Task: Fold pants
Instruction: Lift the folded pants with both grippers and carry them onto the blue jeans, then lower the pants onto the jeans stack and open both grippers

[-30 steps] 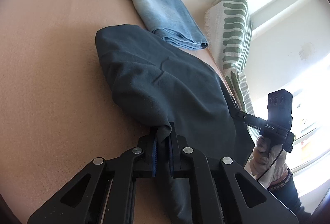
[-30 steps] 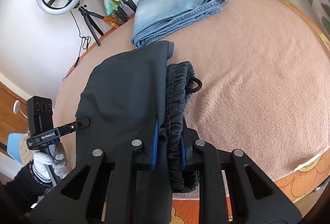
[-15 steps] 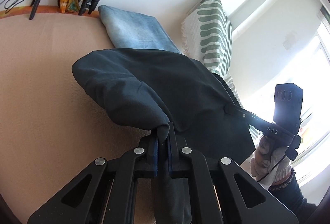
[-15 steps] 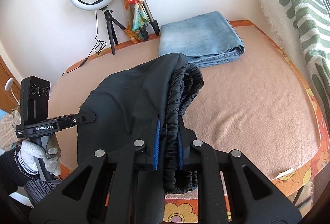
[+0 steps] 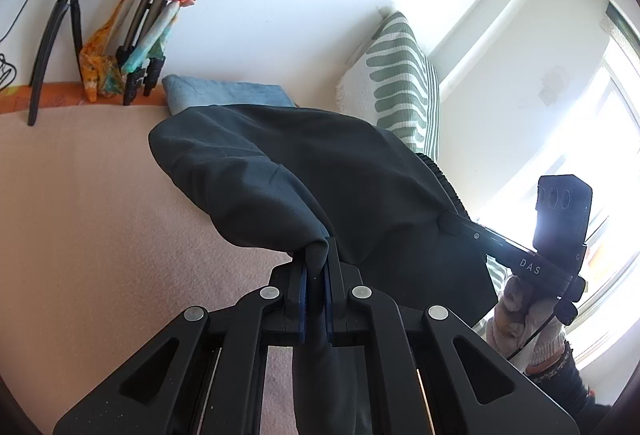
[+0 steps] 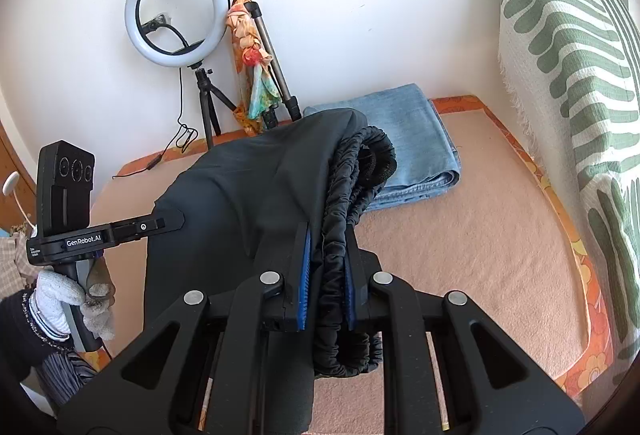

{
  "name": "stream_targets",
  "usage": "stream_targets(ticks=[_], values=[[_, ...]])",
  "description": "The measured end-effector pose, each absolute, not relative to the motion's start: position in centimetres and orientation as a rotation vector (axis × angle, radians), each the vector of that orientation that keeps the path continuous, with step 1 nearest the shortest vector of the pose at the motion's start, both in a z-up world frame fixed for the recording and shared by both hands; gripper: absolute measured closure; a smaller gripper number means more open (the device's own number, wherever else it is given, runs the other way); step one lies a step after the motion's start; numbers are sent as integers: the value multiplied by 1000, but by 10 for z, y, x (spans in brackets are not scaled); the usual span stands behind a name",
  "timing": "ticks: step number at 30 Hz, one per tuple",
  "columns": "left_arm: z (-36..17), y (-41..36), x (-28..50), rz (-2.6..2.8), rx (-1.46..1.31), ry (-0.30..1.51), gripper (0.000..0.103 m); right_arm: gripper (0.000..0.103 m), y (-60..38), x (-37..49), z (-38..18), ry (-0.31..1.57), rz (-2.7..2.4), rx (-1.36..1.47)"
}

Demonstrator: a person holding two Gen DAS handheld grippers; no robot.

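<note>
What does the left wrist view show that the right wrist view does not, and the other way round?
Only the left wrist view shows the bright window and the right tool from outside, gripping the dark pants.

Only the right wrist view shows the gathered elastic waistband, the whole ring light, and the left tool from outside.

Both show the pants held between the two shut tools above the pink blanket, the folded jeans, and the green striped pillow.
</note>
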State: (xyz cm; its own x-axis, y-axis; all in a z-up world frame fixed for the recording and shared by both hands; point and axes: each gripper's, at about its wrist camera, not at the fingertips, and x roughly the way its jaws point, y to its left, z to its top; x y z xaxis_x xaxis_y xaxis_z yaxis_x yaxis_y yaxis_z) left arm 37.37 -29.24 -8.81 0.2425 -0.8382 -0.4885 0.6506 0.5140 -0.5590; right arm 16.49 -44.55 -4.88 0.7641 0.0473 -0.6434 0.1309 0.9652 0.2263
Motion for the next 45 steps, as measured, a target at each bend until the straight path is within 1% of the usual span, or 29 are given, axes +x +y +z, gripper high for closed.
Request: stream_targets(ticks=[11, 20, 27, 33, 39, 45], values=[[-65, -338, 432, -1029, -218, 782, 98, 89, -480, 235, -23, 646, -65, 216], [-49, -373, 487, -1008, -187, 729, 98, 89, -514, 300, -21, 611, -81, 207], [-59, -397, 520, -987, -158, 730, 98, 89, -536, 335, -44, 614, -87, 223], [-80, -412, 541, -964, -145, 759, 98, 89, -558, 362, -75, 647, -81, 258], [-106, -409, 556, -925, -99, 807, 98, 89, -576, 378, -106, 706, -86, 260], [-120, -397, 564, -881, -77, 850, 98, 90, -597, 380, -131, 757, -128, 292]])
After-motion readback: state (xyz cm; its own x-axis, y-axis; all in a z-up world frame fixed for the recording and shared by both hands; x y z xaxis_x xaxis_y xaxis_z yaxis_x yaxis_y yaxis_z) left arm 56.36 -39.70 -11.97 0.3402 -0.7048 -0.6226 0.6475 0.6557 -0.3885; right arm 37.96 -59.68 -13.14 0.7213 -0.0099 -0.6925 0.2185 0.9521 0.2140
